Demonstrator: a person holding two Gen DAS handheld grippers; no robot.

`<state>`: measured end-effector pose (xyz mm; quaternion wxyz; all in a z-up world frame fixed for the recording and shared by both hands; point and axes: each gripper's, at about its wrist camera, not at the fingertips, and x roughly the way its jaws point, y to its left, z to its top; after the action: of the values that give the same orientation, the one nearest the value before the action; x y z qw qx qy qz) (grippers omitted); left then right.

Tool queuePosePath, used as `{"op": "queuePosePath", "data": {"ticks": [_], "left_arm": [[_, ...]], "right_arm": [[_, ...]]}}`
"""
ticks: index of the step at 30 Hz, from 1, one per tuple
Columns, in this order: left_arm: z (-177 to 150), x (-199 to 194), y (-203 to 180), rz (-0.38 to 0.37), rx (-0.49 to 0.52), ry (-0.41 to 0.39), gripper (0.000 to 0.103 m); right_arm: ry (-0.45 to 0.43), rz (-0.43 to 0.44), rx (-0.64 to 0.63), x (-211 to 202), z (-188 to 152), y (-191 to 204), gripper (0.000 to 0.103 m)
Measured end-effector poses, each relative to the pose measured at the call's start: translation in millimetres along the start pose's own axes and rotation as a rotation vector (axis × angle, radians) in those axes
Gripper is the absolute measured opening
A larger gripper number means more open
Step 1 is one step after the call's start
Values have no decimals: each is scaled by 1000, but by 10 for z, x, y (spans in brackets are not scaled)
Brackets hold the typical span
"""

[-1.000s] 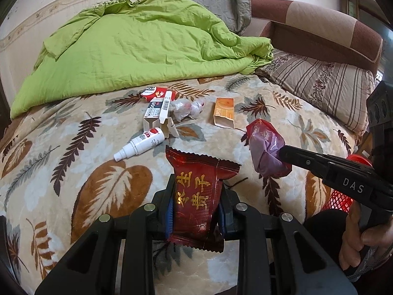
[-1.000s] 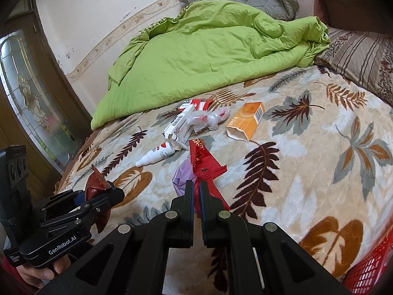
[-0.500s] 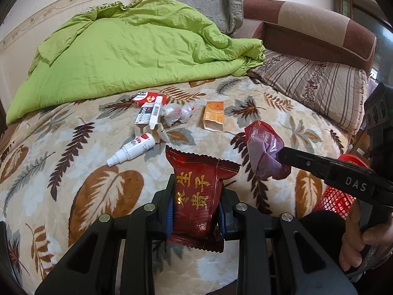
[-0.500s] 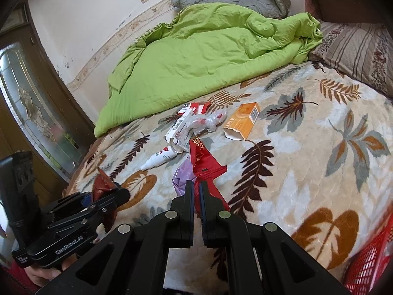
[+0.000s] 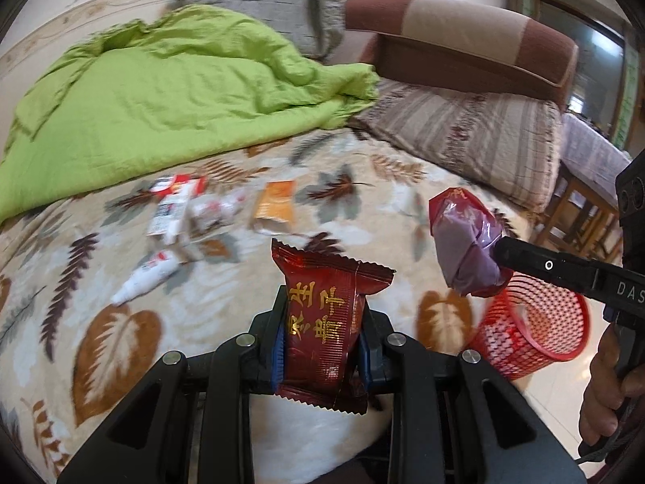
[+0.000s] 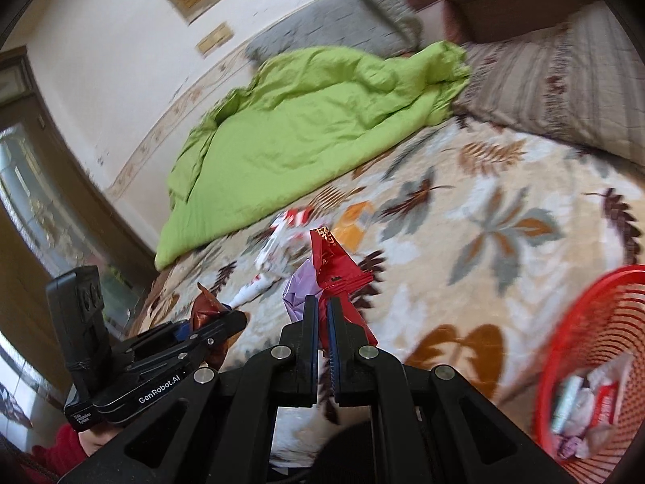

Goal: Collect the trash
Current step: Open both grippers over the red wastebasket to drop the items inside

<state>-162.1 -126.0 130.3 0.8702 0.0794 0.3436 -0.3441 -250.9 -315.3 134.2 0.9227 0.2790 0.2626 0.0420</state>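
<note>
A bed [image 5: 250, 286] covered by a cream blanket printed with brown and grey leaves fills most of both views, and a crumpled green quilt [image 5: 169, 92] is spread over its far side, with a grey pillow [image 5: 266, 4] behind it and a striped pillow [image 5: 463, 133] to the right against a brown headboard [image 5: 463, 36]. A red mesh basket [image 5: 536, 322] is seen on the floor beside the bed; in the right wrist view some wrappers and packets are shown lying inside it. Trash is left scattered on the blanket near the quilt's edge: an orange box [image 5: 278, 201], a red and white carton [image 5: 173, 205], a crumpled clear wrapper [image 5: 217, 209] between them, and a white tube [image 5: 145, 278] lying nearer the camera. All of these are blurred. The left gripper [image 5: 321, 334] is closed on a dark red snack packet [image 5: 326, 318] with gold characters, which is held upright between the blue pads above the blanket. The right gripper [image 6: 321, 322] is closed nearly flat on a crumpled red and purple wrapper [image 6: 330, 274], and in the left wrist view that wrapper is shown held in the air just above the basket's near rim. A hand [image 5: 604, 399] is seen gripping the right gripper's handle.
</note>
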Motion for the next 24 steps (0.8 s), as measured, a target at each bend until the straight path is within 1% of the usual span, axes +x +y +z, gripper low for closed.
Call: {"op": "queuePosePath", "data": {"ticks": [6, 13, 16, 18, 21, 24], "left_arm": [[176, 90, -462, -80, 72, -3, 26], [329, 224, -1061, -164, 174, 1, 26], [369, 309, -1331, -217, 199, 24, 26], [403, 375, -1499, -267, 206, 43, 26], [428, 498, -1766, -347, 217, 93, 26], [425, 633, -2017, -399, 222, 136, 26]], "right_arm": [[-65, -105, 82, -493, -5, -433, 5], [-117, -201, 174, -928, -94, -900, 5], [-138, -240, 199, -1115, -128, -1064, 5], [-152, -272, 211, -1224, -142, -1158, 5], [-166, -310, 237, -1353, -180, -1301, 5], [-178, -349, 267, -1461, -202, -1457, 5]]}}
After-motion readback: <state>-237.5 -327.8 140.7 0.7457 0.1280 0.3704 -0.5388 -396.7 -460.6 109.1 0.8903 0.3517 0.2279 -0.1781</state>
